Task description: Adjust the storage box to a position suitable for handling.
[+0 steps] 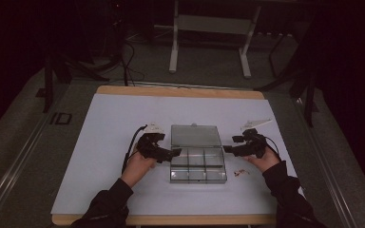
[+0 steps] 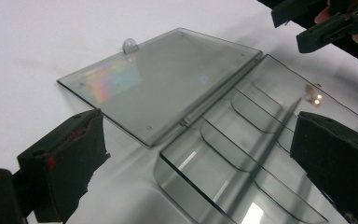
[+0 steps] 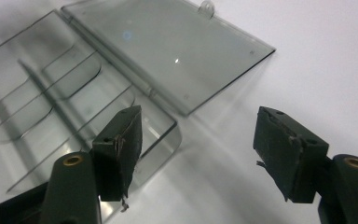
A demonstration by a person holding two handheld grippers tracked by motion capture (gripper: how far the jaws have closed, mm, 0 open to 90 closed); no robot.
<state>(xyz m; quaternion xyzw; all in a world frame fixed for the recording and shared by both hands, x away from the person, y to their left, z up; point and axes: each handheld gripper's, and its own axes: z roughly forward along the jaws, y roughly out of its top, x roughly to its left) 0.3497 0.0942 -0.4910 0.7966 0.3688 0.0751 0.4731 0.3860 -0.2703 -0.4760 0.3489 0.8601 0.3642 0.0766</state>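
Note:
A clear plastic compartment box (image 1: pixel 198 167) lies open in the middle of the white mat, its lid (image 1: pixel 195 136) folded flat toward the far side. My left gripper (image 1: pixel 175 153) is at the box's left edge, jaws wide apart with nothing between them. My right gripper (image 1: pixel 228 149) is at the box's right edge, also open and holding nothing. In the left gripper view the tray's dividers (image 2: pixel 242 140) and the lid (image 2: pixel 163 84) lie ahead of the open left gripper (image 2: pixel 200 121), with the right gripper (image 2: pixel 307 28) at the top right. The right gripper view has the right gripper (image 3: pixel 198 114) over the tray's corner (image 3: pixel 163 130).
A few small reddish-brown pieces (image 1: pixel 240 173) lie on the mat (image 1: pixel 119 123) just right of the box, near my right hand. The wooden table edge (image 1: pixel 171 219) runs along the front. A white desk frame (image 1: pixel 173 47) stands on the floor beyond the table.

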